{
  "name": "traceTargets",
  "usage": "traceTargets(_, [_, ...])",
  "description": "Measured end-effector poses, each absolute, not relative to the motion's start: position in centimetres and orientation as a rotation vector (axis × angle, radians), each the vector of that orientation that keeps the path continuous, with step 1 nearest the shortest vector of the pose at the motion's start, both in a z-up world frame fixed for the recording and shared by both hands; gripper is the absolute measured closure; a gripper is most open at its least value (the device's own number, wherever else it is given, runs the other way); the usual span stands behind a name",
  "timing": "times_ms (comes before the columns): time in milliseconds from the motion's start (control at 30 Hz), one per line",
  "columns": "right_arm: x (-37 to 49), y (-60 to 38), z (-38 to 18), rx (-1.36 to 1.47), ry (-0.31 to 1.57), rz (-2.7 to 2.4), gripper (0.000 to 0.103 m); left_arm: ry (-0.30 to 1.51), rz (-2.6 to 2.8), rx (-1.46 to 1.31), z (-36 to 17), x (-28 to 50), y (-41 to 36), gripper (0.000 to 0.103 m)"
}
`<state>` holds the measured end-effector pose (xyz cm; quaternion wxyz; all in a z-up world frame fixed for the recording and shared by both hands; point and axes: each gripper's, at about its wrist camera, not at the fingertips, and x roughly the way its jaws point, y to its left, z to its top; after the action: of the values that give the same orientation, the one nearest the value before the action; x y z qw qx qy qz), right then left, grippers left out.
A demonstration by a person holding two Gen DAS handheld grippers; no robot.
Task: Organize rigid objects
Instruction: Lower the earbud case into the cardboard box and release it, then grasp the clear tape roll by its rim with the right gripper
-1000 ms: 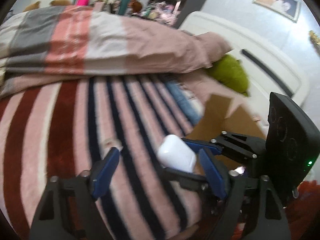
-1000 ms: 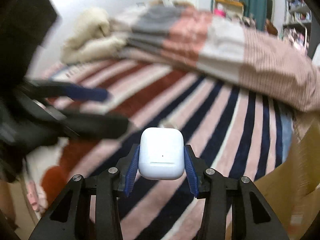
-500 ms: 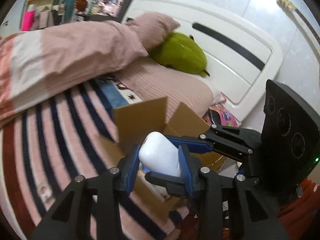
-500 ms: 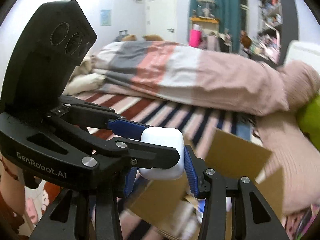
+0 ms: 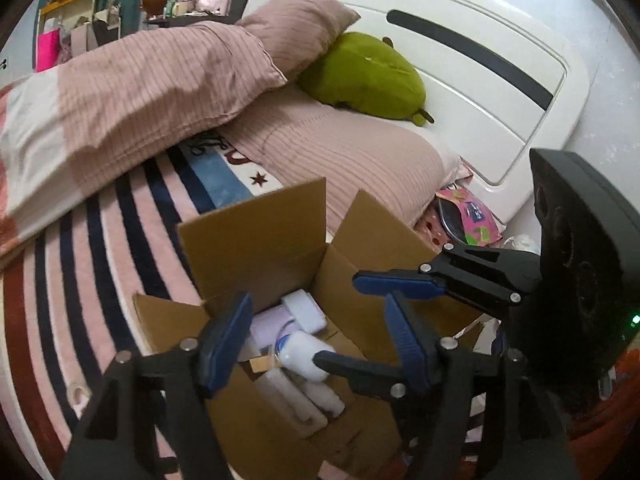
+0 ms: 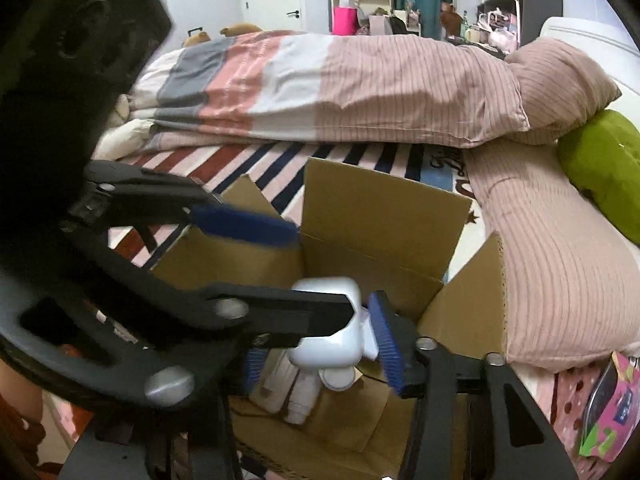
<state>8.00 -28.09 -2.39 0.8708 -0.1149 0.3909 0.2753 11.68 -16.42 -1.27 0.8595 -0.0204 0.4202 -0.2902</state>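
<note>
We're over the box (image 6: 384, 216) now, both grippers angled down into it. Right gripper (image 6: 320, 344) jaws are opening, and the white case (image 6: 332, 332) sits between them, so this is the drop. In the right wrist view the right-hand pad looks clear of the case; the left-hand pad is hidden behind the other tool's finger, so we can't tell if it's fully let go. Case is low, inside the box mouth, just above the white bottles (image 6: 298, 392) in the bottom.

Left gripper (image 5: 316, 336) is opening too, w/ nothing between its pads, just box contents seen through the gap. One of its fingers crosses right in front of the case in the right wrist view, very near it.

To do this well, we'd say: hold the right gripper steady & let the jaws spread fully before lifting, so the case falls straight, not dragged out on a pad. Keep clear of the upright flaps (image 5: 256, 236); a knock could tip the box on the soft bed (image 5: 80, 280). Left tool should back off first, it's crowding the drop zone. Case is hard & smooth, so it may slide off the bottles and settle to a side, fine.
</note>
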Motion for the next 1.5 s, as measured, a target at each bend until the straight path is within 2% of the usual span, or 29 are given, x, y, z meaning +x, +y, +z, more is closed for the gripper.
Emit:
traceTargets(267, [7.0, -26.1, -1.1, -0.257, 0.8, 0.595, 0.046, 0.816, -0.515, -0.077, 0.4, 9.7, -11.7, 0.035])
traceTargets(333, [6.5, -24.8, -0.5, -0.262, 0.783, 0.617, 0.046, 0.786, -0.464, -0.084, 0.8, 8.7, -9.5, 0.028])
traceTargets(633, [4.4, -14.3, -0.3, -0.294, 0.741, 0.824, 0.046, 0.752, -0.187, -0.16, -1.1, 5.2, 3.5, 0.027])
traceTargets(900, [5.7, -4.4, -7.2, -0.34, 0.865, 0.914, 0.046, 0.818, -0.075, -0.237, -7.0, 4.2, 11.1, 0.027])
traceTargets(1133, [10.3, -1.2, -15.3, -0.348, 0.962, 0.798, 0.046, 0.879, -0.055, -0.292, -11.2, 4.2, 13.8, 0.027])
traceTargets(1300, [12.5, -0.9, -17.7, -0.347, 0.945, 0.734, 0.046, 0.903, -0.054, -0.317, -12.6, 4.6, 14.5, 0.027])
traceTargets(1333, [12.7, -0.9, -17.9, -0.348, 0.944, 0.734, 0.047, 0.905, -0.056, -0.319, -12.7, 4.6, 14.4, 0.027])
traceTargets(1400, [12.6, -0.8, -17.9, -0.37, 0.921, 0.732, 0.068, 0.907, -0.063, -0.321, -12.7, 4.6, 14.2, 0.027])
traceTargets(1500, [12.1, -1.1, -17.3, -0.391, 0.907, 0.74, 0.069, 0.903, -0.081, -0.322, -12.3, 4.6, 13.6, 0.027])
